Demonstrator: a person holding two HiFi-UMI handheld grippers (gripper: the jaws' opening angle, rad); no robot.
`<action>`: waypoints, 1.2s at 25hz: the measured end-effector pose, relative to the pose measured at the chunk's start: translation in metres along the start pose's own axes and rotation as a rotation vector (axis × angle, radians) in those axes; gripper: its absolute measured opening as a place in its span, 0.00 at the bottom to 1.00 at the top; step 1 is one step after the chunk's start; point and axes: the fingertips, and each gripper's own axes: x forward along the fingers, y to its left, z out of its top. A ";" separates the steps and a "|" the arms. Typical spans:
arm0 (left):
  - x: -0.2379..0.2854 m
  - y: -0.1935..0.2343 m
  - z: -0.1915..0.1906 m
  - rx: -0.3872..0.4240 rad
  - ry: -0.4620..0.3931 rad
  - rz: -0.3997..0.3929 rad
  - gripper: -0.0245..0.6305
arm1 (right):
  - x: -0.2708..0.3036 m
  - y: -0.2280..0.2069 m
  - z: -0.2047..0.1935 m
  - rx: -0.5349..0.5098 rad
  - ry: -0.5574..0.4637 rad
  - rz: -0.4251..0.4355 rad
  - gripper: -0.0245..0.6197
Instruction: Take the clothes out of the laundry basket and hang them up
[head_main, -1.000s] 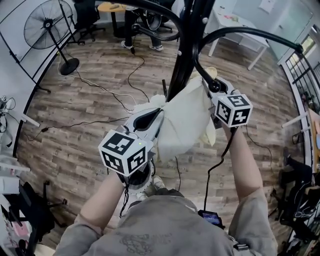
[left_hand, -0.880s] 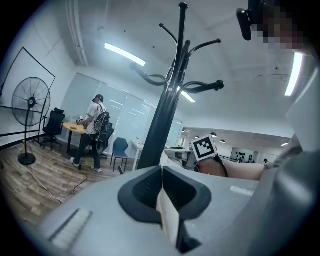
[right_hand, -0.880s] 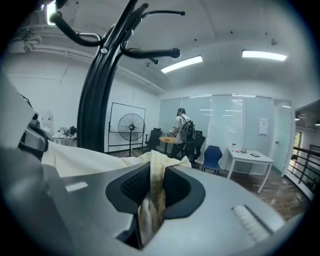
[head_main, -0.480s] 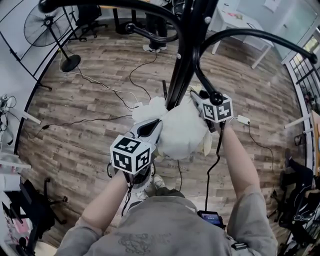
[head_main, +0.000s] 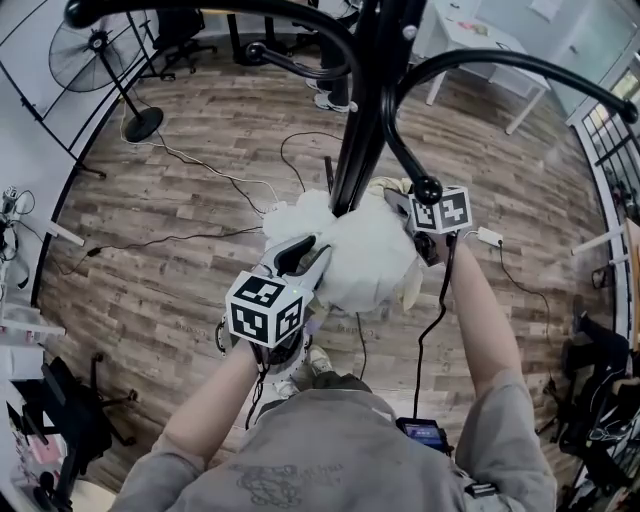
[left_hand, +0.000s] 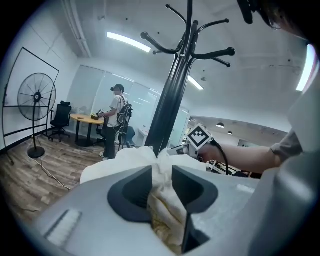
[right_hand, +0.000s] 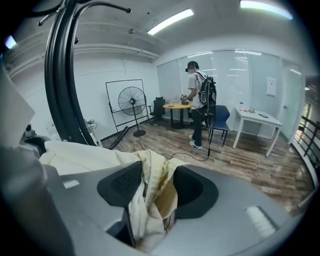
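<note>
Left gripper (head_main: 312, 252) was found clenched on a fold of the cream garment (head_main: 365, 255), the cloth pinched tight between its pads. Beyond it, the garment hung bunched against the post of the black coat stand (head_main: 362, 120), below its curved arms. Right gripper (head_main: 408, 215), at the garment's far right edge, had its jaws just opening; a yellowish fold lay slack between them, unpressed. A standing fan (head_main: 80, 45) stood far left on the wood floor (head_main: 200, 200).
</note>
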 end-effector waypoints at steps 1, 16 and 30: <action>-0.002 0.000 -0.001 0.002 0.006 0.004 0.23 | -0.002 -0.001 -0.001 0.012 0.007 -0.002 0.41; -0.043 0.011 0.027 0.090 -0.050 0.059 0.37 | -0.107 -0.015 0.047 -0.001 -0.201 -0.100 0.64; -0.106 0.006 0.093 0.234 -0.197 0.120 0.37 | -0.200 0.142 0.088 -0.147 -0.499 0.030 0.50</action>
